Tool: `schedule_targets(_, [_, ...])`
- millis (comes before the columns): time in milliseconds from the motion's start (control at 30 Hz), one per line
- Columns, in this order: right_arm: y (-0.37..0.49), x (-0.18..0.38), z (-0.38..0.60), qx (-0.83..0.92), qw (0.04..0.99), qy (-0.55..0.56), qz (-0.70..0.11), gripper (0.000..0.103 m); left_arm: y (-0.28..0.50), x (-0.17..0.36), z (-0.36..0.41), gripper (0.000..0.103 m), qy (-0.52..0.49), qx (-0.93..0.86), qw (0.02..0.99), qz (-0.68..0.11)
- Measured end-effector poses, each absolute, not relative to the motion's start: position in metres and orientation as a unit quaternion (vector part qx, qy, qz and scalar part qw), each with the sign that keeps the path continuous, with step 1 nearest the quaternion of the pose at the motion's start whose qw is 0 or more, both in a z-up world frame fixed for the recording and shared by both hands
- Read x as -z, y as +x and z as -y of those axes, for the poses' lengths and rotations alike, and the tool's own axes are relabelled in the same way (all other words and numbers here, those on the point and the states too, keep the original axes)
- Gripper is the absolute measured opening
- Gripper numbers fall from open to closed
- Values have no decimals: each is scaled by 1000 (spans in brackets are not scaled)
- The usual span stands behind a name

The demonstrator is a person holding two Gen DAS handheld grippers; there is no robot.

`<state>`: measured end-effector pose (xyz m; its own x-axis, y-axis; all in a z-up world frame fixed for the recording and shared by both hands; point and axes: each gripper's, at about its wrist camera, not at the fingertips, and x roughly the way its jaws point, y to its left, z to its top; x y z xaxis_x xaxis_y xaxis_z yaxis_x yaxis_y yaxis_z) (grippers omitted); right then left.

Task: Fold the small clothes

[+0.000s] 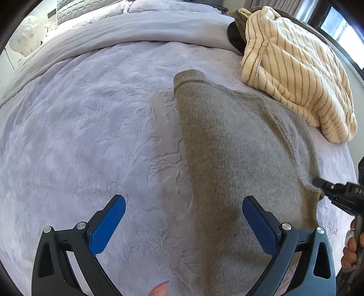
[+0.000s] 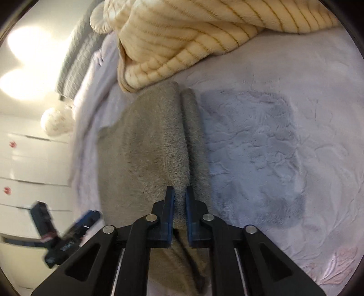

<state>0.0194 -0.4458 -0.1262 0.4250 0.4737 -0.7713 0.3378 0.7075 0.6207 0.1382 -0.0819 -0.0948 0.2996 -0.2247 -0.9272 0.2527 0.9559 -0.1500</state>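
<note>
A small grey knit garment lies flat on the bed, partly folded along its length. My left gripper is open and empty, hovering above the garment's left edge, one finger over the blanket and one over the cloth. My right gripper is shut on a raised fold of the grey garment at its near edge. The right gripper also shows in the left wrist view at the garment's right corner. The left gripper appears blurred in the right wrist view.
A lilac embossed blanket covers the bed. A cream striped fleece garment is heaped at the far right, next to the grey one, and shows in the right wrist view. Pillows lie at the bed's head.
</note>
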Motion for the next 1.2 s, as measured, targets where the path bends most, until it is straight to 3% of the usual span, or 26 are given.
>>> schedule_targets(200, [22, 141, 445, -28, 748, 353, -561, 9, 145, 99, 88, 103, 11, 148, 802, -579])
schedule_targets(567, [17, 127, 470, -51, 752, 408, -516, 12, 152, 105, 92, 103, 10, 149, 797, -585])
schedule_targets(633, [20, 128, 474, -51, 748, 416, -514, 19, 152, 105, 92, 103, 10, 150, 796, -587])
schedule_targets(700, [20, 130, 474, -45, 747, 416, -516, 53, 152, 105, 93, 103, 12, 150, 796, -586])
schedule_targets(733, [21, 130, 474, -42, 749, 413, -516, 58, 152, 105, 93, 103, 12, 150, 796, -587])
schedule_targets(1200, [31, 140, 470, -63, 741, 414, -524, 59, 162, 122, 94, 103, -13, 194, 760, -621])
